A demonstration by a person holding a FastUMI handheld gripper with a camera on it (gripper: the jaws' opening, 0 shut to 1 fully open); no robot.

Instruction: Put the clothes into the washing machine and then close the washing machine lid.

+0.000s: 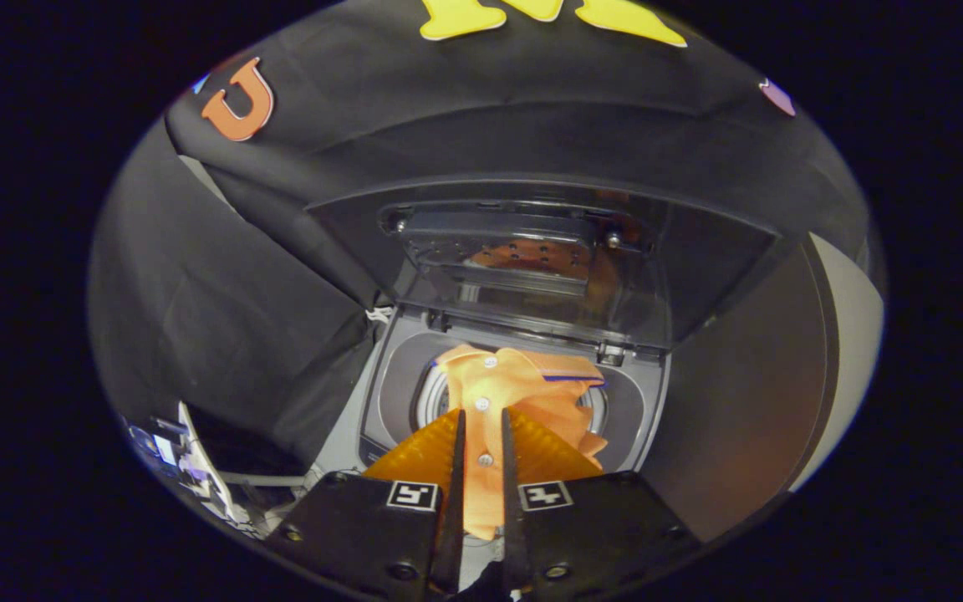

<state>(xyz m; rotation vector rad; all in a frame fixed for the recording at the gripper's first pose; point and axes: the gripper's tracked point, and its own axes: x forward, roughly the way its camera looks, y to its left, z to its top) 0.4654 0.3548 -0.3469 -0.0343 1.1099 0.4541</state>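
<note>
An orange shirt [505,386] with white buttons hangs from my gripper [482,431], which is shut on its button strip. The cloth drapes forward over the round drum opening [431,400] of the grey top-loading washing machine [389,393], just ahead of and below the fingers. The machine's dark lid [532,251] stands open and upright behind the drum, and its glossy inner side mirrors some of the orange. A strip of the shirt also dangles down between the fingers toward me.
Black booth cloth [222,301] closes in behind and to the left of the machine. A dark panel [741,401] stands on the right. Some small clutter and cables [189,468] lie low at the left.
</note>
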